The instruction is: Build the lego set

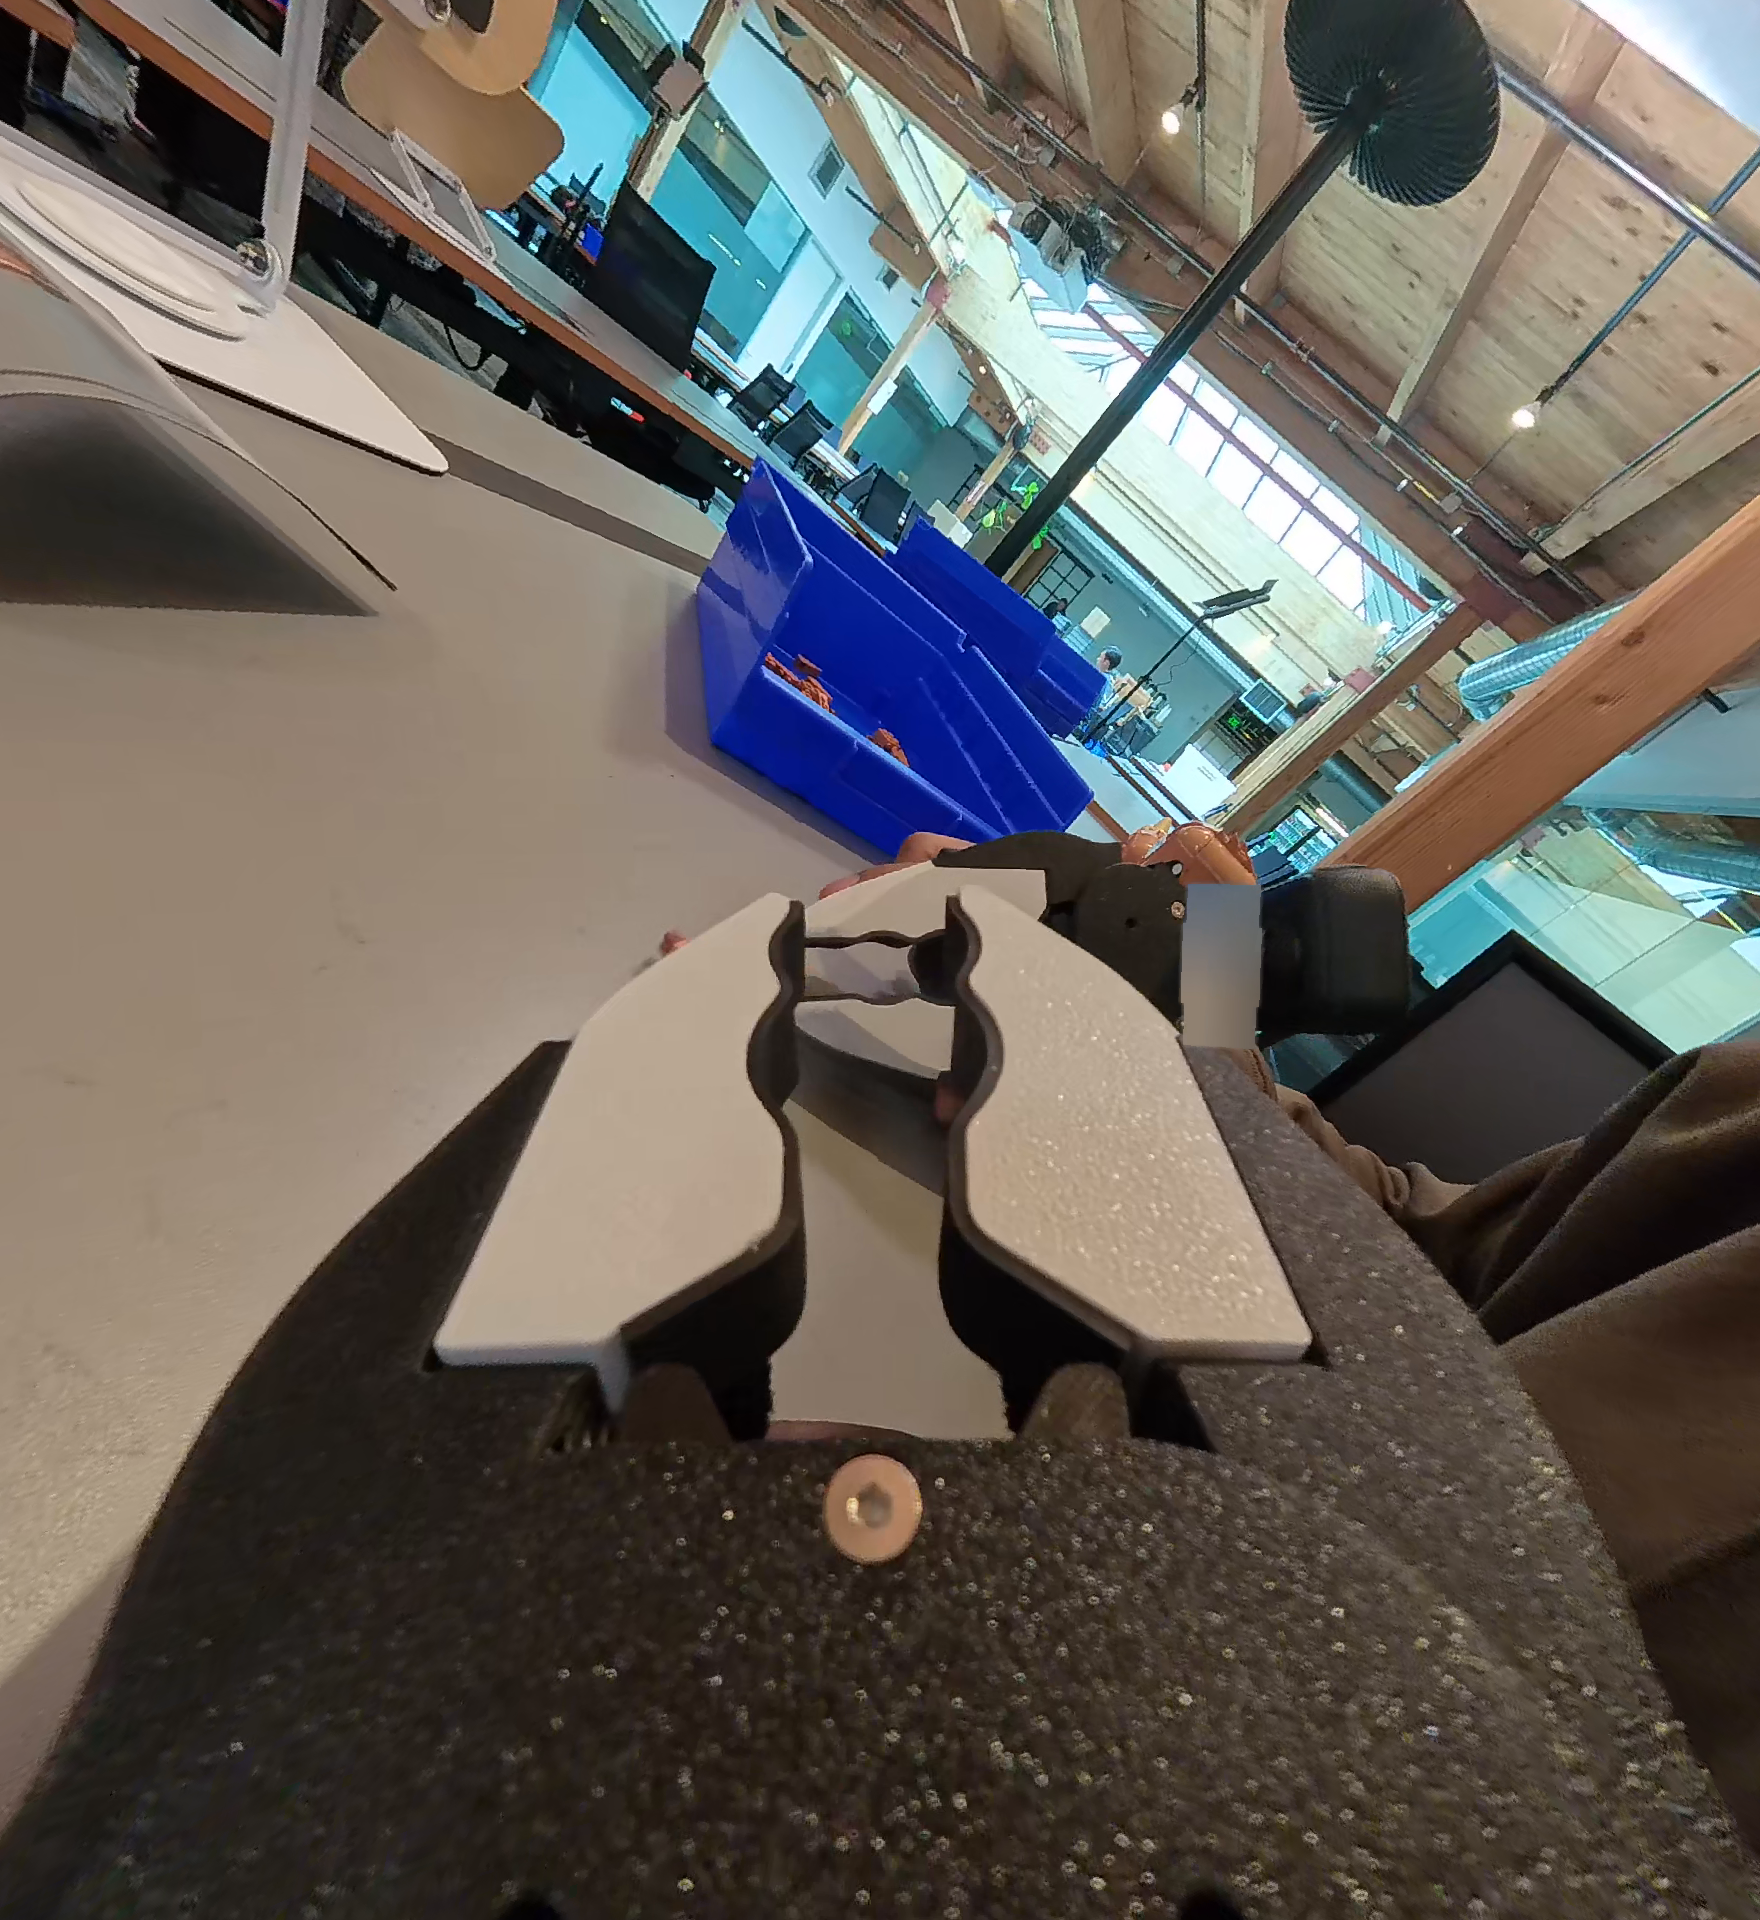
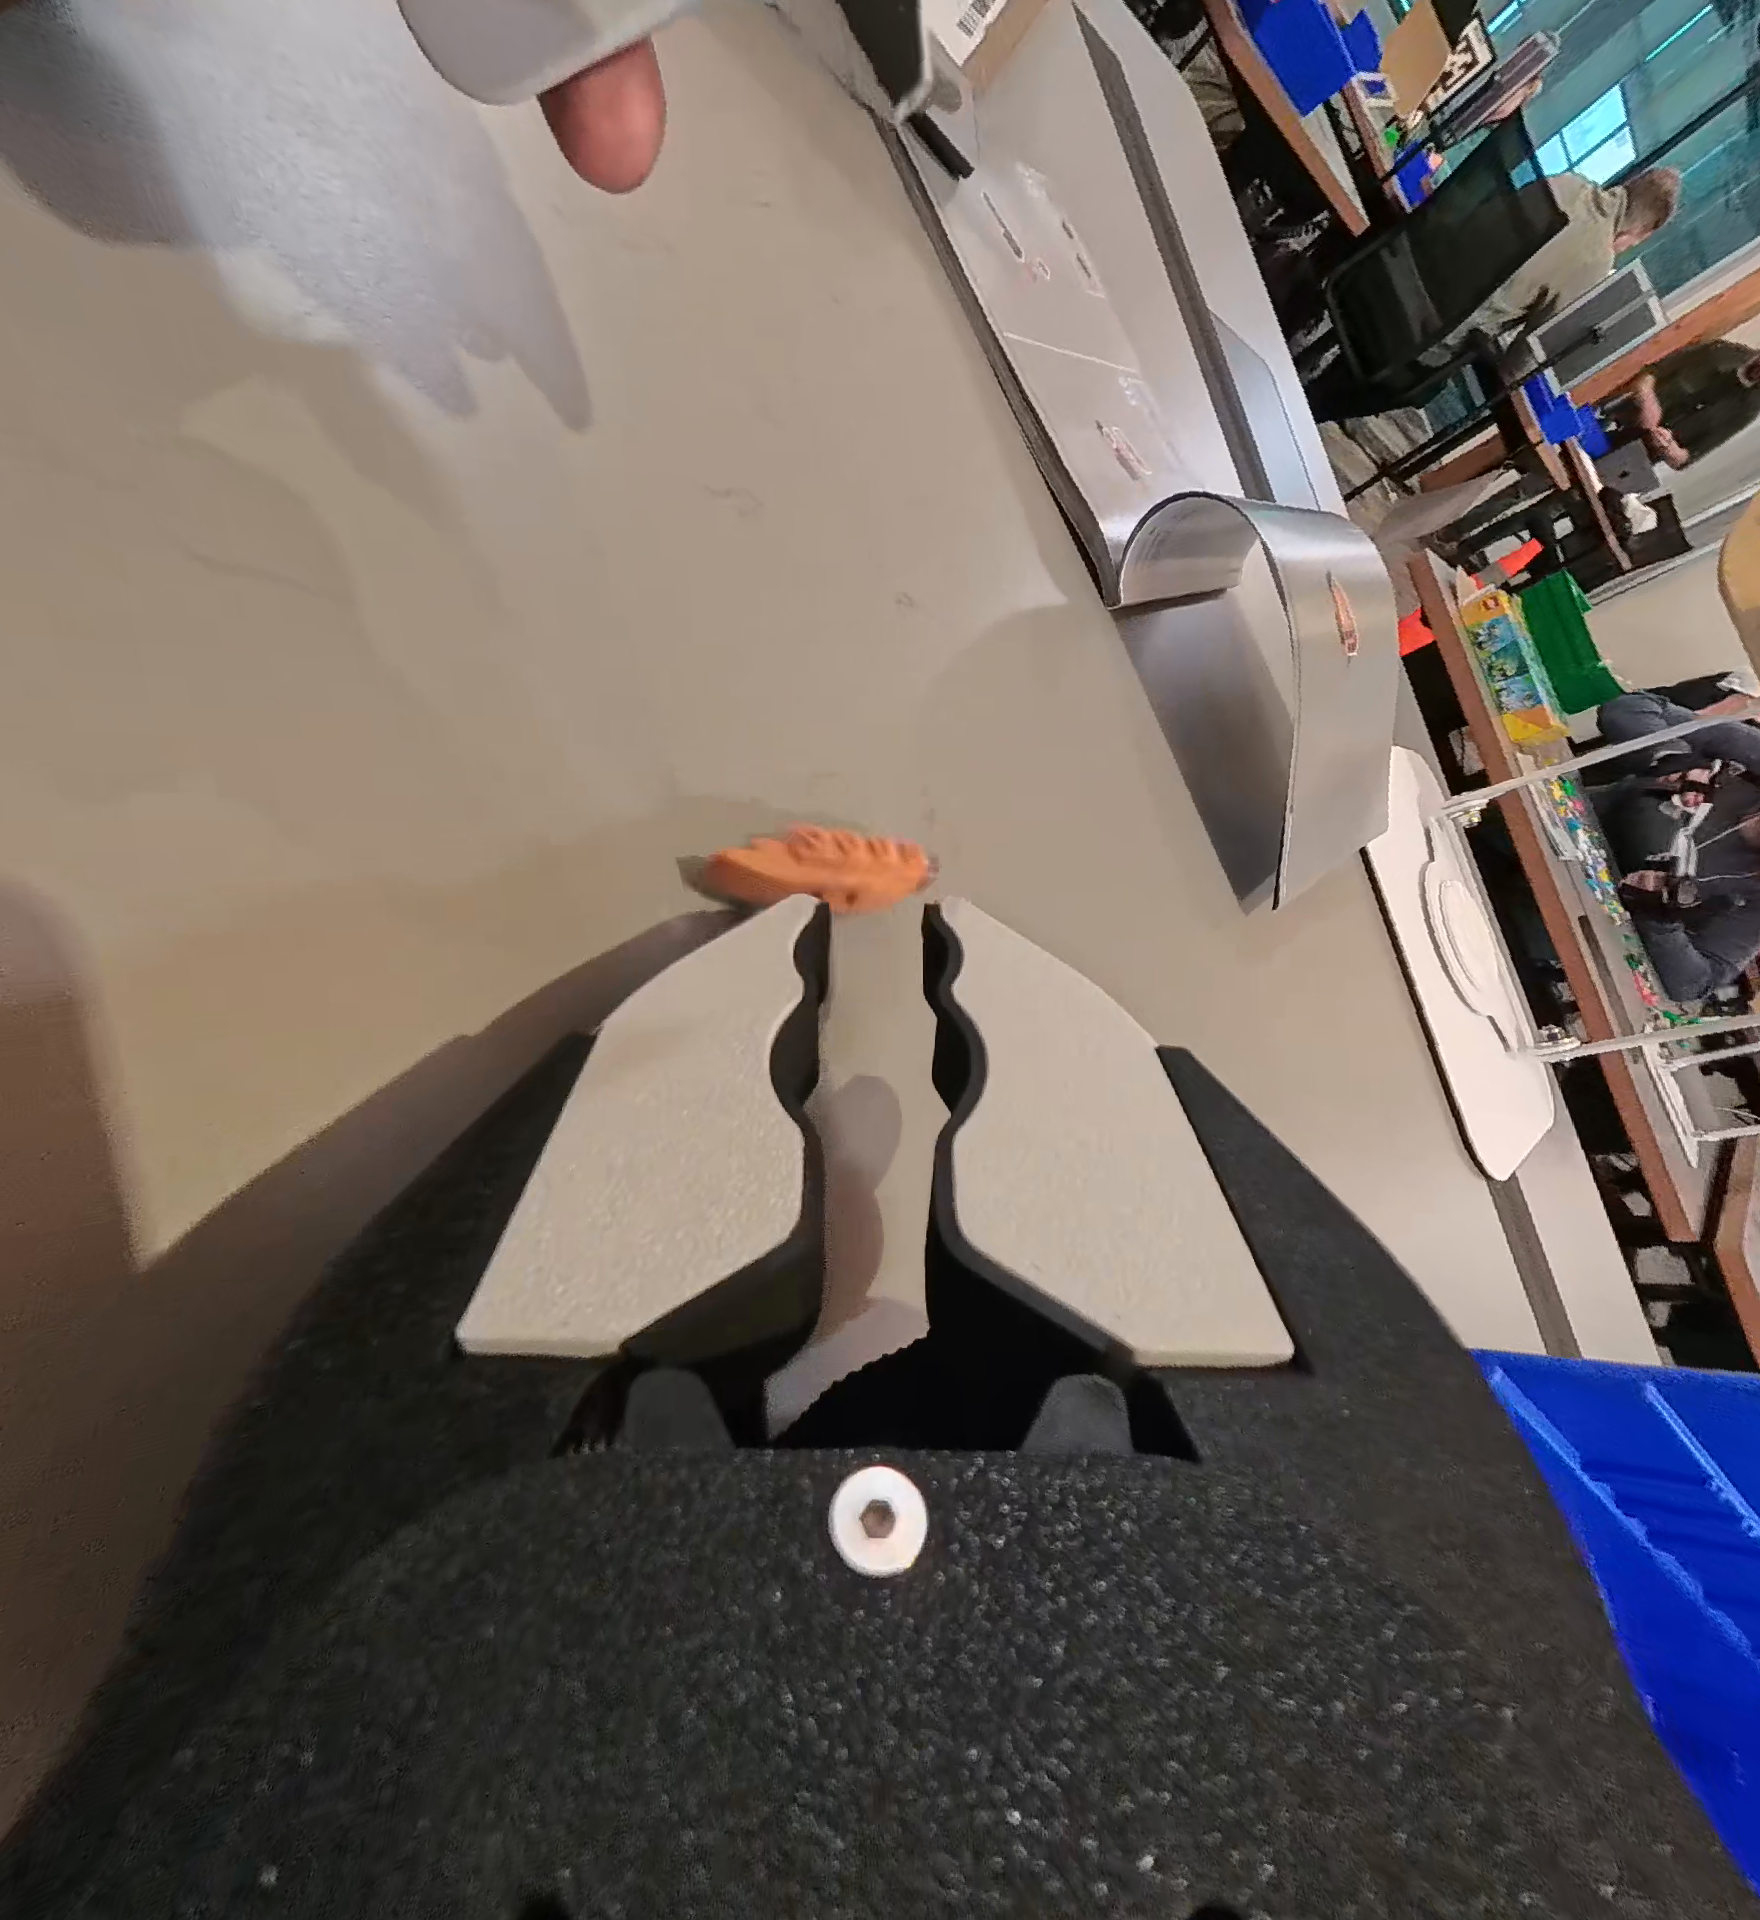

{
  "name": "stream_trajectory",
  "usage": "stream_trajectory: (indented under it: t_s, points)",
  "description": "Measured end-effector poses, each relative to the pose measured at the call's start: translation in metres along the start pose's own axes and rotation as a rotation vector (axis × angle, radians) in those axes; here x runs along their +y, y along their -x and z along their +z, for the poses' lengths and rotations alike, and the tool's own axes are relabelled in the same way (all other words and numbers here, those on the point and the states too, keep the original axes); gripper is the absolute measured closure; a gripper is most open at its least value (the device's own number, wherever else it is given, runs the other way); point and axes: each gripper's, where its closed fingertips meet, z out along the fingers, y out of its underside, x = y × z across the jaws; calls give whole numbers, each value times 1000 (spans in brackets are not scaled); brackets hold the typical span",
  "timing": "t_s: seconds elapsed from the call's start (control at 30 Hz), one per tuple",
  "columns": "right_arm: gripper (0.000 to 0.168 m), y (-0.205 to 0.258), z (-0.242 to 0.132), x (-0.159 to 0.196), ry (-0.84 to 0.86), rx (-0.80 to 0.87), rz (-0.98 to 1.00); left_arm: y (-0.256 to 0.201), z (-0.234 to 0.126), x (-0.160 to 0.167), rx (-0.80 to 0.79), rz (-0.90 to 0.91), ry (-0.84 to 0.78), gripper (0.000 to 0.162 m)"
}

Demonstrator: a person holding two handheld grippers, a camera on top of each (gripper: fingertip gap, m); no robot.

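Resting on the grey table (image 2: pixel 440 623), the right gripper (image 2: pixel 871 909) stands partly open, empty, fingertips just beside an orange lego piece (image 2: pixel 819 868). The left gripper (image 1: pixel 871 914) is likewise parted, gripping nothing.

- Tabletop (image 2: pixel 440 623): pale grey, matte, faint scuffs.
- White board (image 1: pixel 304 384) with rounded corners lies flat on the tabletop at far left of left wrist view; a clear acrylic stand (image 1: pixel 278 145) rises from it.
- Black pole (image 1: pixel 1198 322) topped by a round ribbed black disc (image 1: pixel 1390 88), beyond the tabletop.
- Ceiling: bare timber beams (image 1: pixel 1624 665), hanging lamps.
- Background benches with seated people (image 2: pixel 1728 831), right wrist view; black office chairs (image 1: pixel 803 416) farther off.
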Motion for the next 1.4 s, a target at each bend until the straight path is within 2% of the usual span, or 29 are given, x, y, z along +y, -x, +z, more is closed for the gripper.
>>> stream_trajectory:
  t_s: [0.27,0.47,0.67,1.03,1.4]
  points:
    - [142,-2,-4,3,-8,-18,58,-1,0,-1,15,-19,-6,136]
    - [141,-10,-4,5,6,34,90,-1,0,0,17,-22,-9,136]
    - [150,-25,-5,8,7,119,164,-2,1,0,21,-24,-7,136]
    - [168,-32,-9,9,-21,124,235,-1,1,1,11,-20,-6,136]
    - [168,-33,-10,9,-27,119,253,0,2,2,0,-17,-1,137]
